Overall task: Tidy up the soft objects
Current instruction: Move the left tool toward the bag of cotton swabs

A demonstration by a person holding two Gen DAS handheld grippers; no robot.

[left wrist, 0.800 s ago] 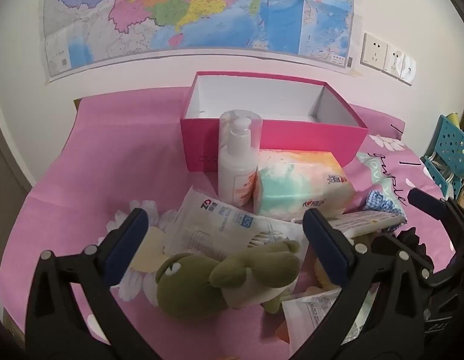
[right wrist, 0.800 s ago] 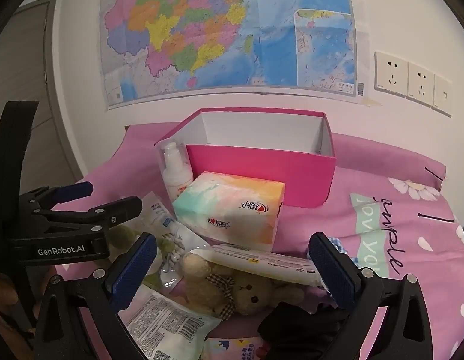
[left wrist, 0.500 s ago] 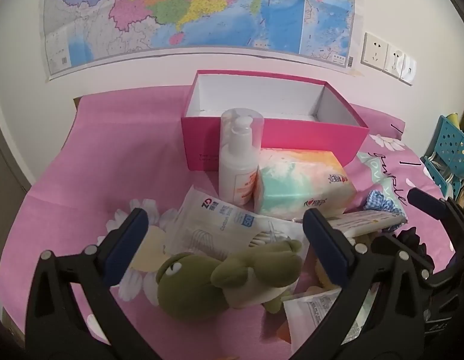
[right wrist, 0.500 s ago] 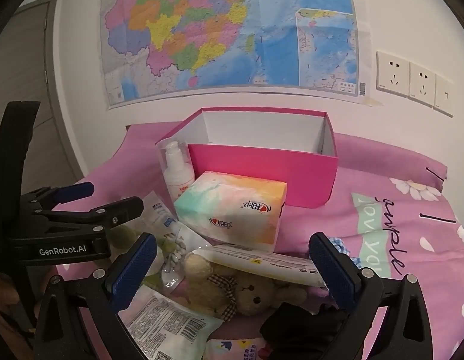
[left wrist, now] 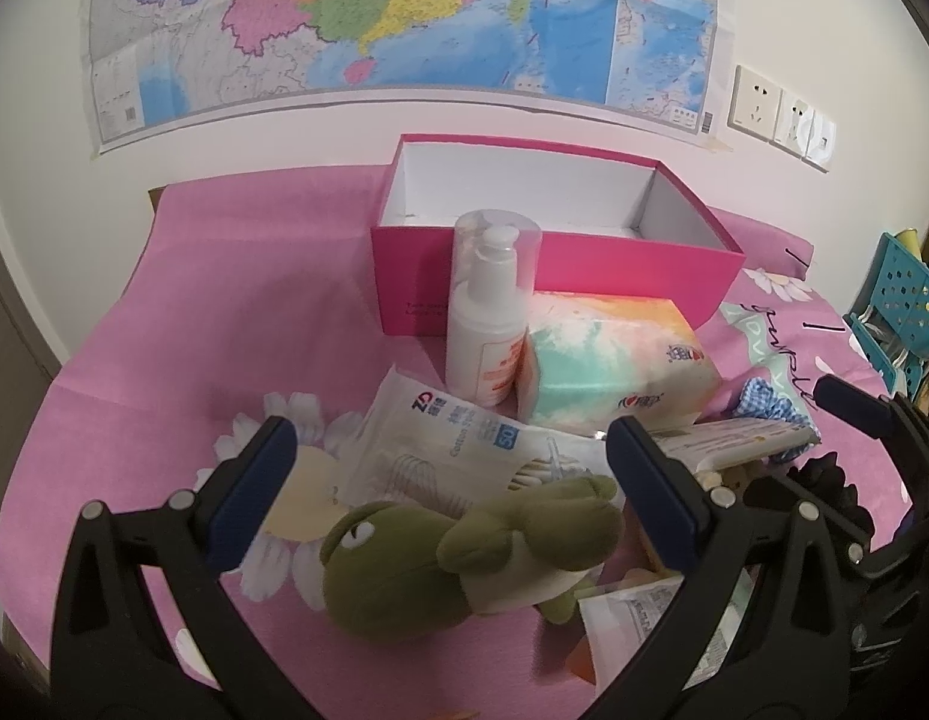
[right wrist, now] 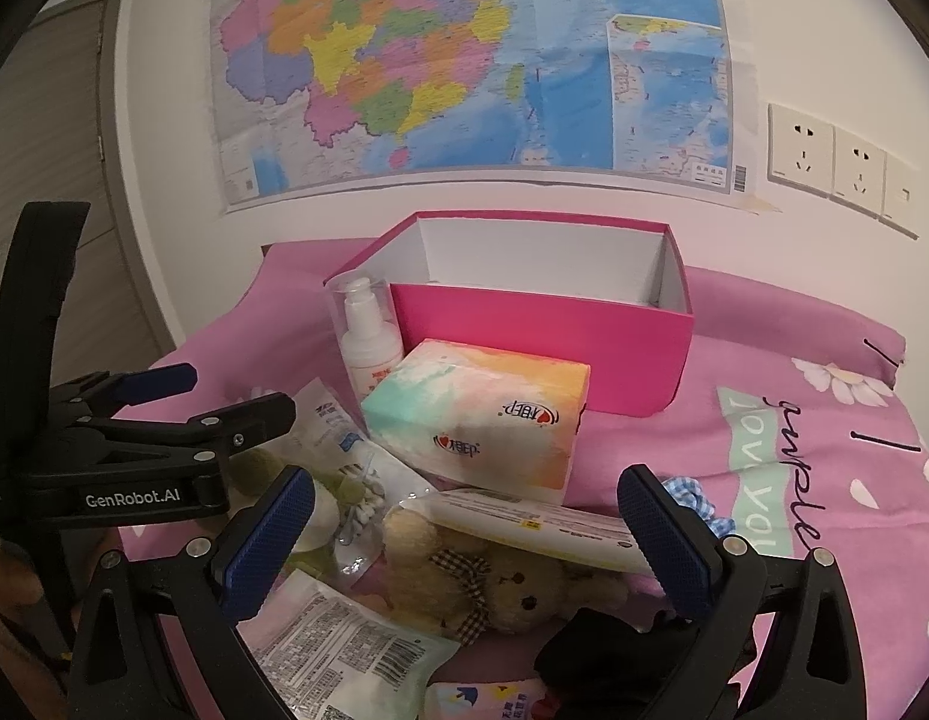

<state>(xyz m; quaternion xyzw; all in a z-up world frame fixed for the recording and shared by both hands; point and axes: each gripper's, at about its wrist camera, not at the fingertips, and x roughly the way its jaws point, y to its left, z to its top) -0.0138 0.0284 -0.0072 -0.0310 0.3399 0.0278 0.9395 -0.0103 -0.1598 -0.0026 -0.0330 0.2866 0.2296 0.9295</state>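
An open pink box (left wrist: 554,288) (right wrist: 542,342) stands empty at the back of the pink cloth. A green frog plush (left wrist: 458,558) lies between the fingers of my open left gripper (left wrist: 446,492). A tan teddy bear (right wrist: 494,582) lies between the fingers of my open right gripper (right wrist: 464,534), partly under a long white packet (right wrist: 524,525). A pastel tissue pack (left wrist: 614,366) (right wrist: 482,414) sits before the box. A blue checked cloth (left wrist: 770,402) (right wrist: 698,501) and a black plush (right wrist: 614,648) lie at the right.
A white pump bottle (left wrist: 485,324) (right wrist: 368,342) stands left of the tissue pack. A cotton swab bag (left wrist: 464,444) and other flat packets (right wrist: 344,654) lie around the plushes. My left gripper shows in the right wrist view (right wrist: 182,420). A blue basket (left wrist: 902,312) stands at the far right.
Both grippers have eased slightly forward and down towards the pile. Nothing on the cloth has moved, and both stay open.
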